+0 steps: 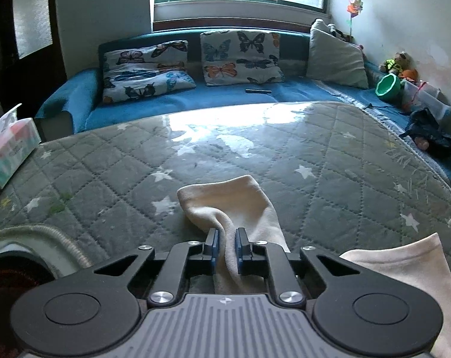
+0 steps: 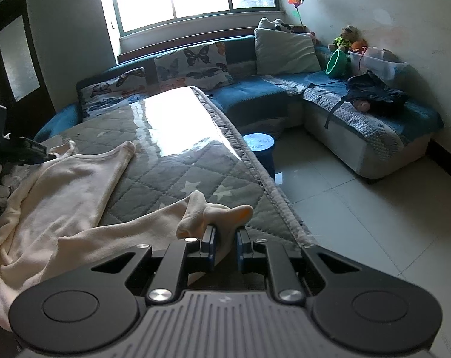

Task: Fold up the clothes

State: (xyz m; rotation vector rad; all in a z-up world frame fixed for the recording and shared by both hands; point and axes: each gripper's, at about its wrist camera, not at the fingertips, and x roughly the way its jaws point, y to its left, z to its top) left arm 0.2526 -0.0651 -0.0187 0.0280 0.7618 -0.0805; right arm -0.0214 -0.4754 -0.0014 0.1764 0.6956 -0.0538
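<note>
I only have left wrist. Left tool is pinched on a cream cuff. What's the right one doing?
Observer: The right tool is shut on another end of the same cream garment, bunched between its pads near the table edge.
Operator: How's the rest of the cloth lying?
Observer: Spread loosely and wrinkled across the quilted table cover, running from the right tool toward the left tool, which shows at the right view's left edge.
Operator: Anything beyond that table edge?
Observer: Tiled floor, with a small round blue stool standing close to the table.
</note>
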